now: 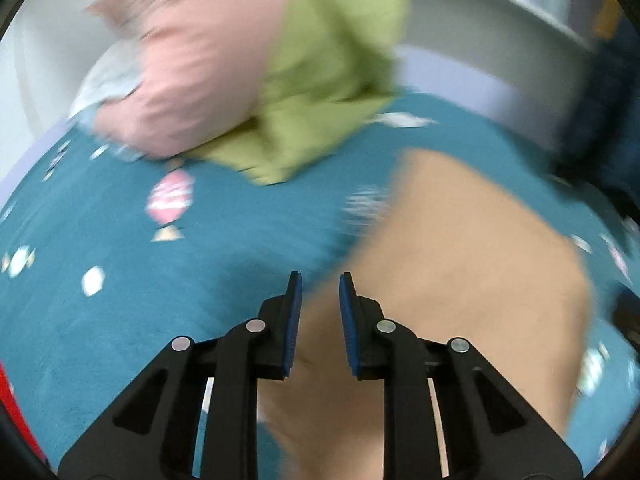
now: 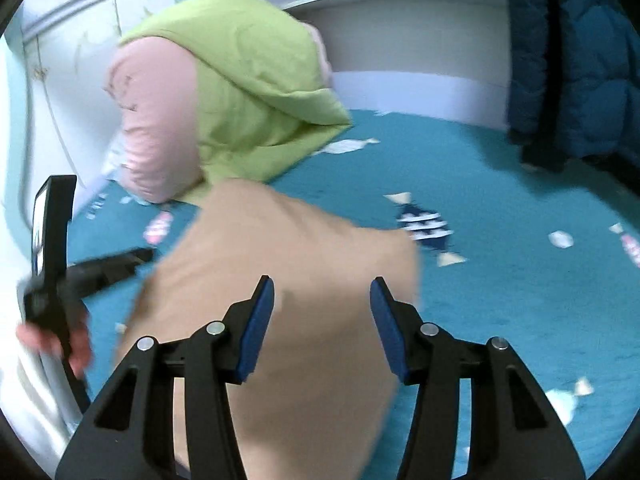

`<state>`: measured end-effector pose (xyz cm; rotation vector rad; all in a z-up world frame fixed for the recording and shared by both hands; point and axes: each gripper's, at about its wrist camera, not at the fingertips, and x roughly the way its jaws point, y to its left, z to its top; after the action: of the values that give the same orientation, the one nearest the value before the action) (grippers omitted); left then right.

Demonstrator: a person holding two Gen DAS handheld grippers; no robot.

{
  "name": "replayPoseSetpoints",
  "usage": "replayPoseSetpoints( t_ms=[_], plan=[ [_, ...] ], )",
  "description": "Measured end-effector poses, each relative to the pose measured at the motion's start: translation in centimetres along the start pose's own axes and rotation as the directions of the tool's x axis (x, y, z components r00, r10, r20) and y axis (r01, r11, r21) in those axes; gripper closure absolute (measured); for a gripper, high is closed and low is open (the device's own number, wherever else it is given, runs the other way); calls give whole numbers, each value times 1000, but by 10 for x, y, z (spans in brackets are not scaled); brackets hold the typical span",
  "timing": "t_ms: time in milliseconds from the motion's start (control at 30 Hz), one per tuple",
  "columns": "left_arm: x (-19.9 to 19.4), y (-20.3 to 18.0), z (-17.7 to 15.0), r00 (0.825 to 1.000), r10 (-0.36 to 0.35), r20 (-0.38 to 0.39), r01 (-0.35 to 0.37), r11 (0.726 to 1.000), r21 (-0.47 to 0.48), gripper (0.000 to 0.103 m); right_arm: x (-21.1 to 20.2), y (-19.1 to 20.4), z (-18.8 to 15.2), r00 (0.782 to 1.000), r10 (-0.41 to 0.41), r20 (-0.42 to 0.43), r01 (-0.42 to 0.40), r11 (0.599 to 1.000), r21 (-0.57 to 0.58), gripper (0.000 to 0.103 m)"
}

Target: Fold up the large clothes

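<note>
A tan garment is laid out on a teal bed cover beneath two tools.

Left wrist view: the left tool is held over the garment's near edge, its pads narrowly parted, nothing gripped; a pink and green pile is seen behind. Right wrist view: the right tool is held about half open above the tan garment, nothing gripped; the left tool is seen at its left edge, and a dark blue jacket hangs at the right.
</note>
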<state>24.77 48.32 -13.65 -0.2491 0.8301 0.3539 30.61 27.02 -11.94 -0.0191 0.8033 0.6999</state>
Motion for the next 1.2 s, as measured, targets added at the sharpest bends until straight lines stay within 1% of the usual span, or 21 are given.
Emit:
replayPoseSetpoints(
  t_ms=[67,100,200,267,300,333,367,400,467,500,567,633,733,800,867,900,967,1067,1100,1133,1200],
  plan=[
    [-7,-27,-11,993,-113,-23,113,993,31,83,13,6,-6,999,13,-40,-12,1000,9,55],
    [-4,-36,-15,992,-118,-33,120,992,46,84,21,6,-13,997,11,-78,-10,1000,14,55],
    [17,-46,-36,998,-46,-51,51,994,100,84,24,6,-40,994,-21,-108,14,997,-71,57],
    [19,-31,-40,996,-50,-72,53,998,32,84,8,1,-63,994,-46,-97,31,988,-151,58],
    [17,-19,-41,995,-50,-81,48,999,-22,84,1,-7,-74,994,-38,-106,24,990,-136,57],
    [15,-9,-42,997,-6,-81,3,1000,-31,84,-4,-17,-82,992,-30,-124,16,994,-106,57],
    [19,-3,-44,992,97,-77,-97,995,8,84,-5,-25,-89,988,-45,-145,33,996,-87,57],
    [24,3,-47,981,177,-86,-174,984,37,78,-6,-38,-100,980,-90,-178,80,995,-63,57],
    [29,24,-49,964,222,-146,-224,974,1,78,-8,-53,-111,968,-119,-221,114,993,-36,58],
    [24,37,-49,958,226,-176,-240,969,-60,79,-13,-58,-115,969,-116,-218,114,993,-22,59],
    [4,40,-49,967,214,-137,-226,971,-82,79,-29,-60,-114,977,-120,-176,124,992,11,58],
    [-14,32,-50,960,263,-94,-266,963,-32,79,-43,-52,-103,989,-84,-123,91,994,53,58],
    [-39,6,-55,985,167,-35,-168,986,-13,79,-50,-24,-82,997,5,-73,-3,1000,28,57],
    [-49,-13,-61,992,125,-12,-125,992,-1,79,-47,-2,-73,997,38,-70,-38,999,-2,57],
    [-47,-23,-70,998,63,-28,-64,998,-13,79,-37,20,-68,997,50,-65,-53,998,-44,57],
    [-36,-27,-76,997,61,-55,-62,998,-12,79,-30,26,-68,996,52,-78,-56,997,-55,57],
    [-18,-33,-86,991,114,-70,-113,993,22,79,-7,33,-79,985,61,-163,-69,997,-45,57],
    [14,-19,-91,976,203,-81,-199,978,55,53,5,29,-113,972,38,-233,-64,992,-105,60],
    [13,-12,-92,979,189,-82,-185,981,48,40,1,32,-121,973,26,-230,-57,990,-128,60],
    [13,-4,-91,982,165,-88,-163,986,33,35,-2,28,-129,973,19,-232,-50,990,-130,60],
    [16,16,-89,987,105,-119,-108,994,-25,31,0,14,-130,964,64,-257,-75,997,-33,56]
  ],
)
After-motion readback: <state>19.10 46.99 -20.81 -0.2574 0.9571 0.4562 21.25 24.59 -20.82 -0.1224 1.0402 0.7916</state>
